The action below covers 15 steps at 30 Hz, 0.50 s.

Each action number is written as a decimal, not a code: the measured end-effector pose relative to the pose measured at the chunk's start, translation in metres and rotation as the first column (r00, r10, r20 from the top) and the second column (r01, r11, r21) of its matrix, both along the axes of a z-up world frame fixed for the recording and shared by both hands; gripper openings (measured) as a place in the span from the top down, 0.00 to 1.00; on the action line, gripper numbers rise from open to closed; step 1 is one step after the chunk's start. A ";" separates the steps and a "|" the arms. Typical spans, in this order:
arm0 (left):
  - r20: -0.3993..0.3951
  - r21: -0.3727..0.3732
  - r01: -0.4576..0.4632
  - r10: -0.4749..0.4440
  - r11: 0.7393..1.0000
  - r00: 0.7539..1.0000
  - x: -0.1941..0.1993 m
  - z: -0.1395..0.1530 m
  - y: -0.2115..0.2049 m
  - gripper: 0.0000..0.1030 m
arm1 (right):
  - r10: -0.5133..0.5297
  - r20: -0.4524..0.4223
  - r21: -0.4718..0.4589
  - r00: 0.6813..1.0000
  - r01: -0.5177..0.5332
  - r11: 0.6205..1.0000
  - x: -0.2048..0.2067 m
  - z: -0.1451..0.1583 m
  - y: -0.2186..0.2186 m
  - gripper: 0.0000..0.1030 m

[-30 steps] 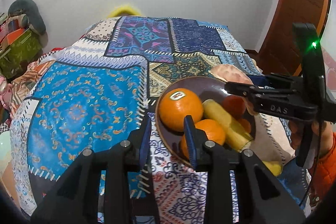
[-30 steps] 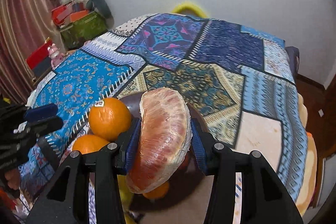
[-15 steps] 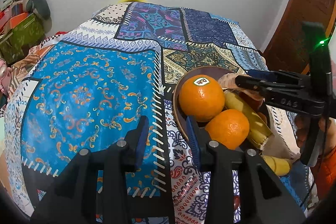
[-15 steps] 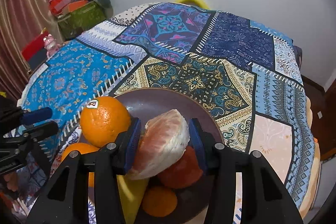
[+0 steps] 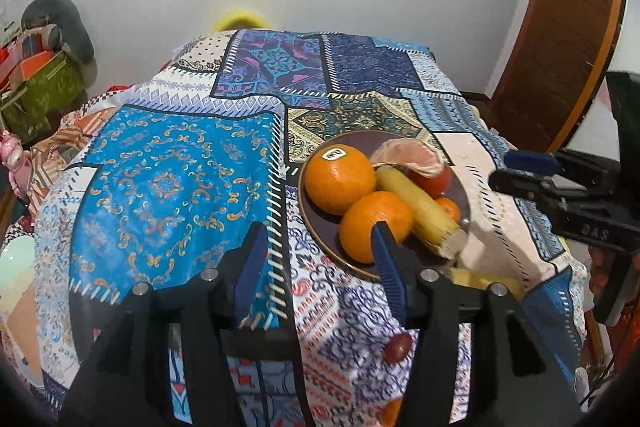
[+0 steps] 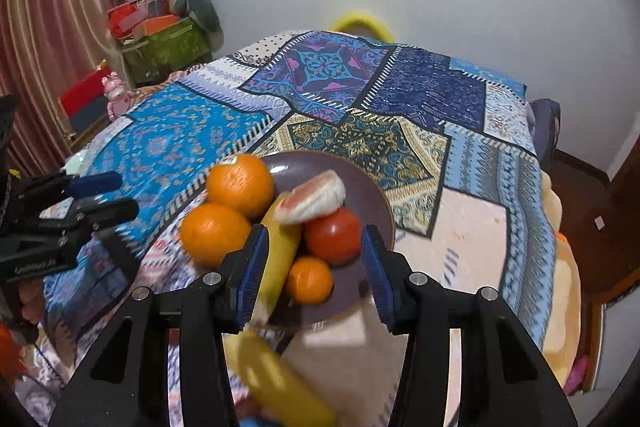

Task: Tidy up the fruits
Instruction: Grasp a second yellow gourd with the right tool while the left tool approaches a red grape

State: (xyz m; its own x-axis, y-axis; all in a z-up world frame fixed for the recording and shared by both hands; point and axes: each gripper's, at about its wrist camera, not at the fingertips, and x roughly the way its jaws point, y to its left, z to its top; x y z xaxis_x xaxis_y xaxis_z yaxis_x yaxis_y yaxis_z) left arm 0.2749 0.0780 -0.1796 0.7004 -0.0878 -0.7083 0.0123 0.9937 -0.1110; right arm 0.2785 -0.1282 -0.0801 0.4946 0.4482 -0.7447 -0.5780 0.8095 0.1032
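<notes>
A: Starting at the left of the left wrist view, what is there?

B: A patchwork cloth in blue prints (image 5: 172, 187) fills the left and centre. At lower centre the left gripper (image 5: 318, 259) has its jaws spread with nothing between them.

A: And right of centre?

B: A round dark brown plate (image 5: 320, 227) holds the fruit: a large orange with a sticker (image 5: 340, 179) at its left, a second plain orange (image 5: 374, 225) touching it below, a yellow banana (image 5: 418, 209) lying diagonally, a peeled pink pomelo segment (image 5: 408, 159) resting on top at the far side, a red tomato (image 5: 434, 181) under it, and a small orange (image 5: 448, 209) beside the banana.

A: The right gripper?

B: At the right edge there. In its own view the right gripper (image 6: 314, 259) sits at lower centre, jaws parted and empty, just short of the plate. Another yellow banana (image 6: 280, 387), blurred, lies below the plate at the bottom.
</notes>
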 end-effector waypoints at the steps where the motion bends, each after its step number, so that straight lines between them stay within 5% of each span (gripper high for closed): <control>1: 0.001 0.002 0.002 -0.002 1.000 1.000 -0.004 0.002 -0.002 0.45 | 0.000 -0.002 0.003 1.000 0.000 1.000 -0.007 0.001 -0.003 0.57; 15: -0.096 0.006 0.033 -0.033 0.999 0.995 -0.035 -0.023 -0.017 0.41 | 0.054 -0.142 -0.039 0.988 -0.060 0.997 -0.052 -0.053 0.005 0.53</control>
